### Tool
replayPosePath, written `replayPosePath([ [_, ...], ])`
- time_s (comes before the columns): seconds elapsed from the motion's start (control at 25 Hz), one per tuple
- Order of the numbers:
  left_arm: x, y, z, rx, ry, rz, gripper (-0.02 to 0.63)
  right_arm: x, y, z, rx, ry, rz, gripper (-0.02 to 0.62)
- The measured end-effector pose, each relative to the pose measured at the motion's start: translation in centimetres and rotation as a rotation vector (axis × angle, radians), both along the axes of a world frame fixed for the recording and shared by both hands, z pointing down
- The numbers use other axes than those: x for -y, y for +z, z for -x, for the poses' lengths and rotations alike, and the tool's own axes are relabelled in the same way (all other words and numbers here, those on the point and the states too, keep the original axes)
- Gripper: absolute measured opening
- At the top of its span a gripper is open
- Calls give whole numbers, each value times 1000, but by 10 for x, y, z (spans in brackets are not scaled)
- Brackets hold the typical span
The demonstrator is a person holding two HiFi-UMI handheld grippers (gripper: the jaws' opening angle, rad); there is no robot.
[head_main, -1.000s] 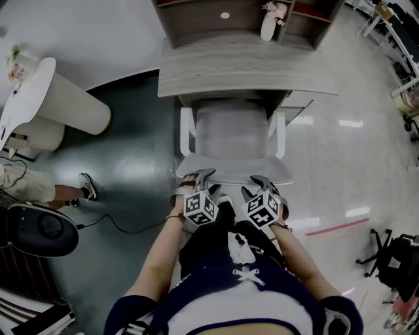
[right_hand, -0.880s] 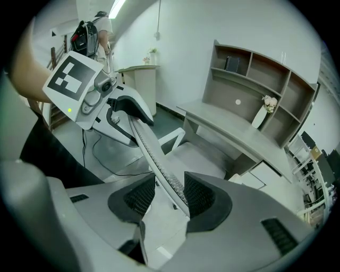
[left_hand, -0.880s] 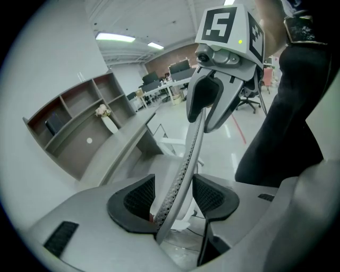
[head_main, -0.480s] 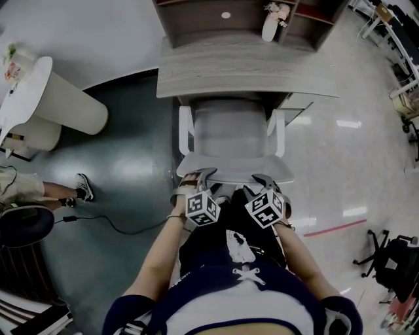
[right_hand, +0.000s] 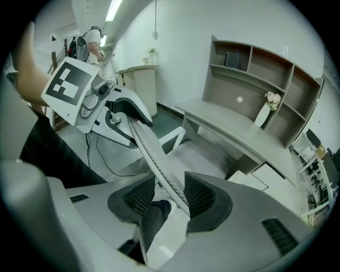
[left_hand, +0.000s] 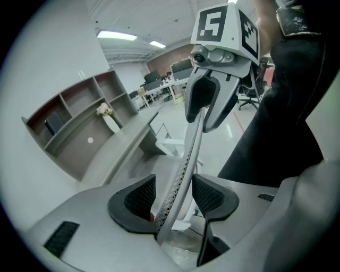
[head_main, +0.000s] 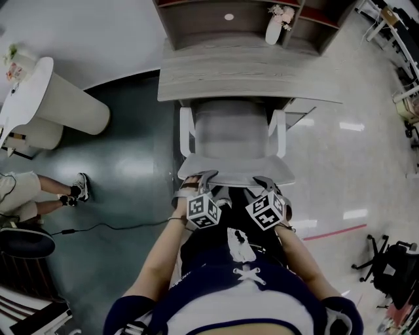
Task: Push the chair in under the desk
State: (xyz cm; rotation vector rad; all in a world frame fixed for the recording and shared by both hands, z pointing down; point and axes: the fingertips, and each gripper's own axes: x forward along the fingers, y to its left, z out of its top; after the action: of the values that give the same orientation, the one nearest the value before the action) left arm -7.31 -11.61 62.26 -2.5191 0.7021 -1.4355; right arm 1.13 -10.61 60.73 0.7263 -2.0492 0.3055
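1. As the head view showed it, the chair (head_main: 232,134) stood squarely in front of the desk (head_main: 249,75). Its seat front was at the desk's near edge, while its white armrests (head_main: 186,131) and backrest (head_main: 234,171) were out over the floor.
2. The left gripper (head_main: 196,178) sat over the left part of the backrest's top rim. Its jaws were spread, with the perforated rim running up between the two black pads (left_hand: 139,197). The rim lay against the left pad and stood clear of the other, so it was straddled rather than pinched.
3. The right gripper (head_main: 265,182) sat over the right part of the same rim. Its jaws were likewise spread, and the rim (right_hand: 159,170) lay close to the right pad with a gap on the left.
4. A white vase (head_main: 273,26) of pink flowers stood by the shelf unit (head_main: 196,19) behind the desk.
5. A round white table (head_main: 39,91) stood well to the left. Near it were a seated person's legs (head_main: 39,186), and a cable (head_main: 111,226) trailed across the dark floor.
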Motion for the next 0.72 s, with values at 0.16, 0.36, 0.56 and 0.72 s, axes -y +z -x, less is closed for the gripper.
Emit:
replayPosePath([
  [0.16,6,1,-6,5,-14,-12,221,8,2,-6,4,-4,-6,153],
  [0.36,8,1,-15,5,-24,-17,216,12,2,-15,1,-15,-3,153],
  [0.56,11,3,-19,8,-28,-20,213,17,3,-19,0,-15,-8,155],
  [0.72,10,3,-21,10,-35,-15,212,16,4,-21,0,-16,-9,155],
])
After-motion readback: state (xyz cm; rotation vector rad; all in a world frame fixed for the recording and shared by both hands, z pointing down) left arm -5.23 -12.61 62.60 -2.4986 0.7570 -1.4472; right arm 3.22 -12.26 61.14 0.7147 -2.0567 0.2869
